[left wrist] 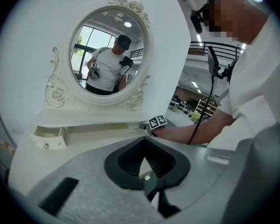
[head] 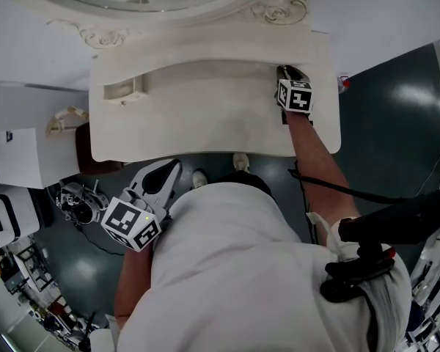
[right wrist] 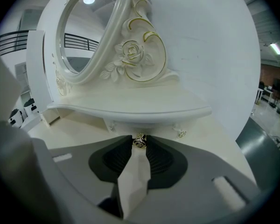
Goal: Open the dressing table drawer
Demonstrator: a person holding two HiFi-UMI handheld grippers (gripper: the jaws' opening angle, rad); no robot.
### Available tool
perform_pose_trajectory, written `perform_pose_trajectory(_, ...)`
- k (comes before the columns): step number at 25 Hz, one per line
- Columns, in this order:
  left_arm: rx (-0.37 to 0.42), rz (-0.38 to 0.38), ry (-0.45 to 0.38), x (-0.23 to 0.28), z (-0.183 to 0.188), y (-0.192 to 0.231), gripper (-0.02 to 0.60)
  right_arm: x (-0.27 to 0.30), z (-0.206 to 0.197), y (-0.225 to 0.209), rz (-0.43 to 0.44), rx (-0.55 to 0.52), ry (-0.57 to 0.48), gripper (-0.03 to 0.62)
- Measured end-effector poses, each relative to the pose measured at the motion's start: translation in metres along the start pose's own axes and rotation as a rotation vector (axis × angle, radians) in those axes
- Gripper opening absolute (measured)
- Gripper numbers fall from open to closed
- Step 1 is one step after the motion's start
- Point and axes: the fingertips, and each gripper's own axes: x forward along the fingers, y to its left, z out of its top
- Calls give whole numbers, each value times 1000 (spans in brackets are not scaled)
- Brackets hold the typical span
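A soft white cotton shirt point(head: 227, 270) on the person's torso fills the head view from 4 to 8 o'clock. Beyond it stands the cream-painted dressing table with a smooth matte surface point(head: 205, 119), rounded at the corners and bowed along its front edge, on a dark teal glossy floor point(head: 396, 101). At 12 o'clock rises the oval mirror point(left wrist: 107, 55) in a carved cream frame, with scrolls and a moulded rose edged in gold point(right wrist: 130, 52) at its foot. A thin curved shelf point(right wrist: 130, 107) with a rounded lip runs under the frame.

At 10 o'clock on the surface a small boxy cream drawer point(head: 121, 90) stands pulled a little way out from under the shelf. The matching right-hand drawer point(right wrist: 149, 127), at 1 o'clock, sits back beneath the shelf lip, its front mostly in shadow.

The right gripper point(head: 287, 72), grey plastic with ribbed black pads and a cube of square markers, reaches in under the shelf at 1 o'clock. It is clenched on the tiny rose-shaped gold-and-cream knob point(right wrist: 139, 140) of that drawer, with both tips against its sides.

The left gripper point(head: 172, 169), of the same build, hangs at 8 o'clock off the front edge of the surface, beside the person's waist. Its tips meet, closed on nothing.
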Motion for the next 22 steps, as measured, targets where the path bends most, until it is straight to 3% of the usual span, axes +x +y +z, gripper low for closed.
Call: perform_pose_trajectory(22, 5, -43, -9, -11, -6, 3, -2, -20, -21, 8, -15, -12, 28, 97)
